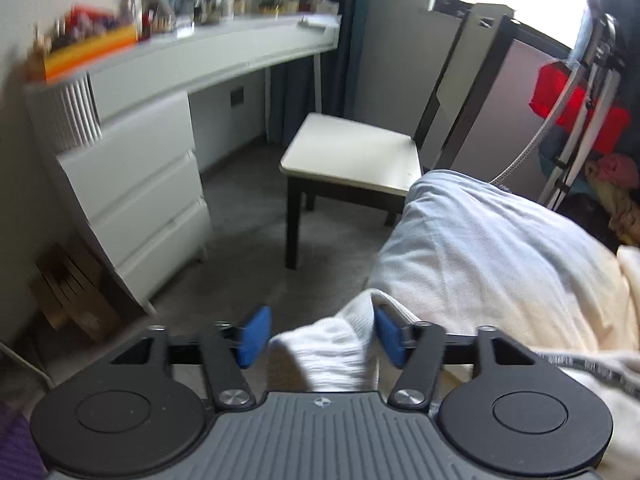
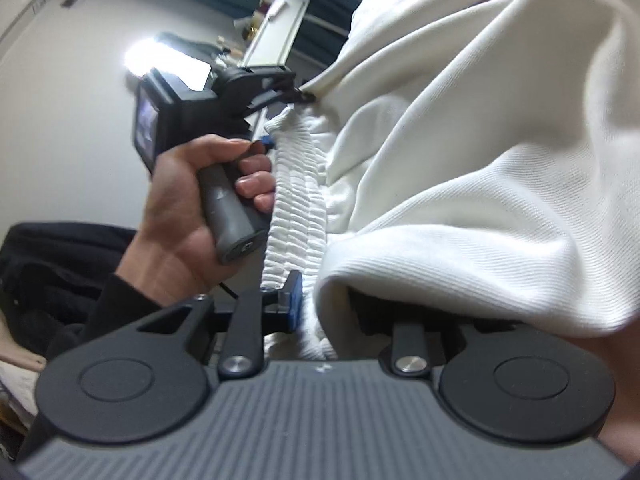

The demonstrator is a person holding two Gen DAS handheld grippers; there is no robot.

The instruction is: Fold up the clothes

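A white garment with a ribbed elastic waistband point(image 2: 296, 192) hangs between both grippers. In the left wrist view my left gripper point(image 1: 320, 338) has its blue pads point(image 1: 252, 336) wide apart, with the white ribbed band point(image 1: 332, 352) lying between them and against the right pad. In the right wrist view my right gripper point(image 2: 316, 304) holds the waistband's near end; one blue pad point(image 2: 295, 300) shows, the other is hidden under the cloth point(image 2: 480, 160). The left gripper point(image 2: 292, 96), held in a hand point(image 2: 188, 208), shows at the band's far end.
A bed with a pale blue-white duvet point(image 1: 492, 248) lies at the right. A white-topped stool point(image 1: 352, 156) stands on grey carpet. White drawers point(image 1: 136, 196) and a long cluttered desk point(image 1: 224, 52) are at the left. A red item point(image 1: 576, 104) hangs on a rack.
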